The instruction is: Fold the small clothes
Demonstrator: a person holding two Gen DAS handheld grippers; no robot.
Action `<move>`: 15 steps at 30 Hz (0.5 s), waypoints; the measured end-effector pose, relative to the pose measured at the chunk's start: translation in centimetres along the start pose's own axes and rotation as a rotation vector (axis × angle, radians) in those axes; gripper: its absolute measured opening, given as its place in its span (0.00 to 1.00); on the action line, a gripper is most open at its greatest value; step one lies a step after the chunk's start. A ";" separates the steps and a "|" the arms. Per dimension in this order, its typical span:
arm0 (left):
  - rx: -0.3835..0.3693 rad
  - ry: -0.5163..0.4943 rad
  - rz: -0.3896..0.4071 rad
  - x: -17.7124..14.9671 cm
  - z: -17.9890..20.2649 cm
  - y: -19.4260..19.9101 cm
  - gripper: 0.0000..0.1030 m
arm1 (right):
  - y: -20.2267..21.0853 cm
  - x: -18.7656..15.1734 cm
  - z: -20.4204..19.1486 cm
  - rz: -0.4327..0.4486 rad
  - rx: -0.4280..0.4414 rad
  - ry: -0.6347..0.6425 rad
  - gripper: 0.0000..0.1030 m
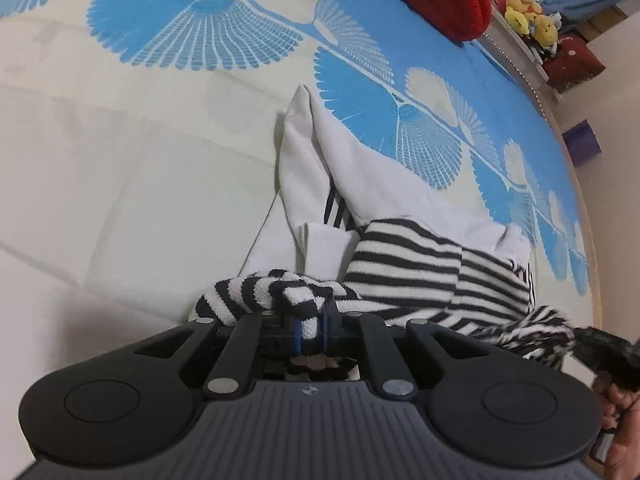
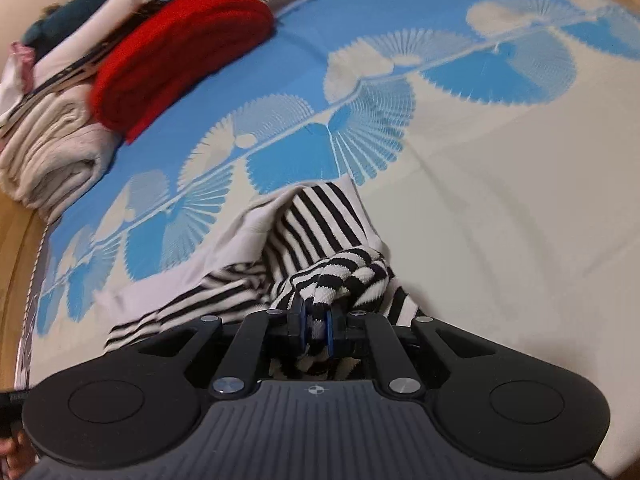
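The striped garment [image 1: 420, 264] is clamped in my left claw [image 1: 312, 320] and right claw [image 2: 316, 322]; its bunched cloth ahead could fold crooked.

A home bedroom is indicated. A bed [image 1: 120, 184] is spread with a cream-and-blue fan-patterned cover; folded clothes [image 2: 60, 152] are stacked at 10 o'clock in the right view; plush toys [image 1: 528, 12] are shelved at 1 o'clock in the left view.

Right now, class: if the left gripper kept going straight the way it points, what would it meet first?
The left gripper is shut on the striped garment, so that cloth already fills its path; beyond it probably the white fabric, then the bedsheet. Depth is unclear.
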State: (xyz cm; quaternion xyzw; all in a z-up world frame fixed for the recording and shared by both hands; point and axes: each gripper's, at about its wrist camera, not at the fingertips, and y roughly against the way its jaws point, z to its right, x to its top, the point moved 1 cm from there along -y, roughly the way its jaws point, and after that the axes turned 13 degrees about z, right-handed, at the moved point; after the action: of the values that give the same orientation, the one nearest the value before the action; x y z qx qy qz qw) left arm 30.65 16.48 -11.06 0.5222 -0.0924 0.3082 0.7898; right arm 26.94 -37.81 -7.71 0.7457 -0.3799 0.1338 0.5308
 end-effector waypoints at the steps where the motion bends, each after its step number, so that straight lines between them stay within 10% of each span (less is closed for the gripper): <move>1: -0.007 -0.014 0.003 0.4 0.3 -0.4 0.10 | -1.3 0.0 -0.2 -0.037 -0.036 -0.004 0.09; 11: -0.124 0.249 0.135 5.4 -2.3 0.3 0.29 | -4.5 4.3 0.9 0.054 -0.018 -0.191 0.24; 15: -0.133 0.204 0.130 5.4 -2.2 1.3 0.36 | -3.7 5.1 2.0 0.106 -0.011 -0.237 0.25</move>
State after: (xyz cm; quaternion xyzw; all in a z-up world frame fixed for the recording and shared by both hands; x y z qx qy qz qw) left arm 33.76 20.83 -8.50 0.4276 -0.0656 0.4033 0.8064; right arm 32.60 -41.21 -8.03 0.7323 -0.4795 0.0707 0.4783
